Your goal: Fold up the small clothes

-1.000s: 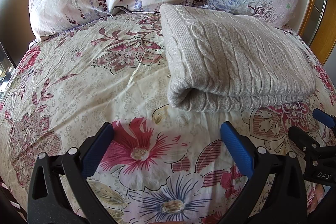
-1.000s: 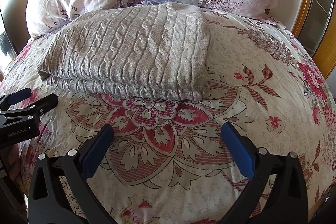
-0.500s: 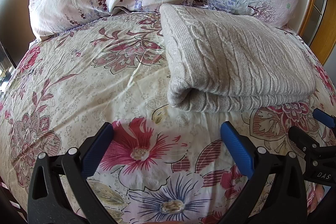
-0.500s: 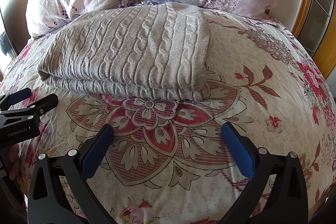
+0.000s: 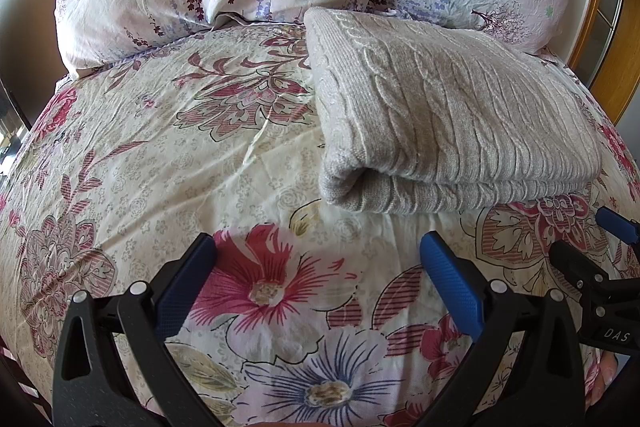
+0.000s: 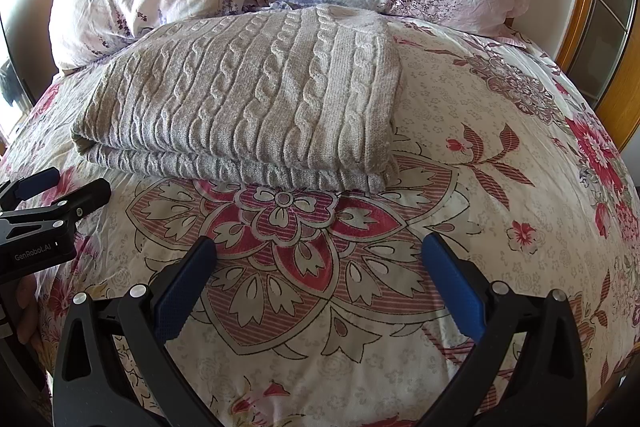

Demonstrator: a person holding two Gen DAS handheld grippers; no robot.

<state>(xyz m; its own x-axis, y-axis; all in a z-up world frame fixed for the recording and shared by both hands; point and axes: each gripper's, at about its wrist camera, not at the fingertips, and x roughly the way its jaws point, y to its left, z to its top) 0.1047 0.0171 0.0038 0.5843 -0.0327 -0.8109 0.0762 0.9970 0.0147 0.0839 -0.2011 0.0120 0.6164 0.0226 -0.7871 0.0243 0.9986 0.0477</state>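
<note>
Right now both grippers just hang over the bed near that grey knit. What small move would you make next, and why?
Probably none on the sweater: it already lies folded in neat layers on the duvet. Both the left gripper and right gripper are open, empty and clear of it, so I would draw them back.

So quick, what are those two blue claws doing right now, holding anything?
Left gripper: open, holding nothing, above the floral bedspread.
Right gripper: open, holding nothing, short of the folded grey sweater.
</note>
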